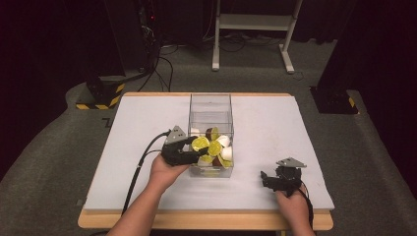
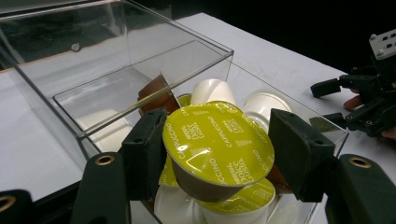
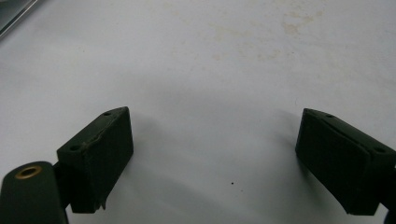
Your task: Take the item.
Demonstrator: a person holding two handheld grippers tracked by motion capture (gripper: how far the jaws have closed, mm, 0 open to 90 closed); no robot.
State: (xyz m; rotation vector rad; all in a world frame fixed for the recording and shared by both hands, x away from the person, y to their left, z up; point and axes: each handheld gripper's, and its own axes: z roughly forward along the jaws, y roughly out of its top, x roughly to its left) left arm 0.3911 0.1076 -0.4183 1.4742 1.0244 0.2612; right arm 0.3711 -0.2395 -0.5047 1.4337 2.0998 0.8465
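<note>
Capsule [image 2: 218, 144] between jaws, clear box [image 2: 116, 60] behind.

Left gripper view: capsule [image 2: 218, 148] covers most of the capsules beneath it; the clear box [image 2: 116, 60] runs off the top and left edges. High view: capsule lettering too small to read; forearms cut off at the bottom.

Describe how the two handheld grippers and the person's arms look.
Both grippers, left and right, are black with two blocky jaws. Brass-coloured rivets mark the jaw arms in the gripper views. Each carries a grey three-cornered plate on top and trails a black cable. The forearms are bare, with no sleeves in view.
</note>
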